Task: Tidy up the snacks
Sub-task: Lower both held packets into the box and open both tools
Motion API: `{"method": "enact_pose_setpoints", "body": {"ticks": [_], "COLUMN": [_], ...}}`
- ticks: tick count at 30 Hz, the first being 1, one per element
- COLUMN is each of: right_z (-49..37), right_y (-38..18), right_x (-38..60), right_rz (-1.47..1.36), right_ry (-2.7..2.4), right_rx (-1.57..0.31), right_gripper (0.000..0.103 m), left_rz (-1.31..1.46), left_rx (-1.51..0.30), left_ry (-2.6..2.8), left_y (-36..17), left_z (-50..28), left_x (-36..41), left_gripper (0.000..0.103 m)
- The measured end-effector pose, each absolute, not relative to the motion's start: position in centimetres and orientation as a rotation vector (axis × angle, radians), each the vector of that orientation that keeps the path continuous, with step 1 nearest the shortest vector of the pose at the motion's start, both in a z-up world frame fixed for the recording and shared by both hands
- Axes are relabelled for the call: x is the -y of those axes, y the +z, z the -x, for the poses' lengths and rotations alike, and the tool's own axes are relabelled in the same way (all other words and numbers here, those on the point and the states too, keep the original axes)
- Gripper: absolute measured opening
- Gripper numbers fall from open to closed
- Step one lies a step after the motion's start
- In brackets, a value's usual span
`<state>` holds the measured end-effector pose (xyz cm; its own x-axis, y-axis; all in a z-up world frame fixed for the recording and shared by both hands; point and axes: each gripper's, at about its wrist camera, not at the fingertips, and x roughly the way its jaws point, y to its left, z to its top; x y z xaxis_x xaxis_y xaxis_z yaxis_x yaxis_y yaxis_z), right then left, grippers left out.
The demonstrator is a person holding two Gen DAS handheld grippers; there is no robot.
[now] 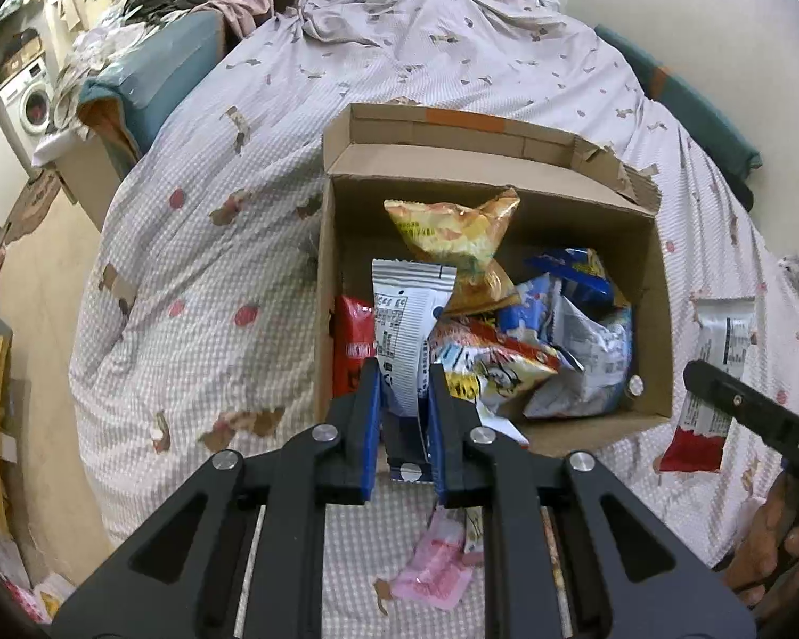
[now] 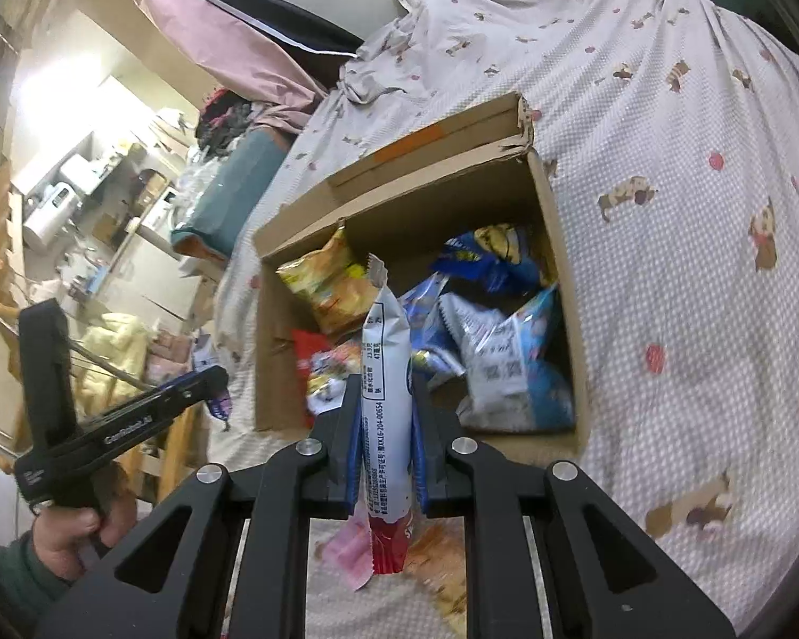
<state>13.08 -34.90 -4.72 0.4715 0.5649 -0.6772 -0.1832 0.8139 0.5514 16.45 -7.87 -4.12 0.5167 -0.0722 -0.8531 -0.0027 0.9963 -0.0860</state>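
- Cardboard box (image 1: 650, 319) sits open-topped on a checked bedspread (image 1: 213, 277), just ahead of both claws and below their tips.
- Left gripper (image 1: 405, 388): jaws clamped on a white-and-blue snack packet (image 1: 405, 309). Packet's long axis runs along the fingers; its crimped top edge points forward and up, out past the fingertips and over the box's near-left corner. Its lower end hangs back between the blue pads.
- Right gripper (image 2: 384, 399): jaws closed on a long white-and-red snack stick pack (image 2: 384, 373). Long axis follows the fingers; white end points ahead toward the box, red end trails behind the pads toward the camera.
- In the left view that stick pack (image 1: 711, 373) appears well to the right of the left claw, beside the box's right wall.
- Box contents ahead of both claws: yellow chip bag (image 1: 453, 234), upright at the far side; blue-and-white bags (image 2: 511, 367) on the right; red pack (image 1: 352, 341) against the left wall.
- Pink wrapper (image 1: 434, 564) lies on the bedspread beneath the left claw, outside the box.
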Motion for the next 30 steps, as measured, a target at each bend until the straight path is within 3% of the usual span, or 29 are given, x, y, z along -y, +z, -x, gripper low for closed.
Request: {"method": "enact_pose_setpoints", "body": {"ticks": [30], "right_z": [-20.2], "right_y": [-7.5], "right_x": [33.2], "right_rz": [-0.439], "right_ry": [0.43], "right_rx": [-1.016], "right_gripper": [0.016], "left_rz": [-0.028], "left_rx": [-1.03], "left_ry": [-0.001], "left_y": [-7.2], "left_z": [-22.2], "left_x": [9.5], "left_gripper": [0.014]}}
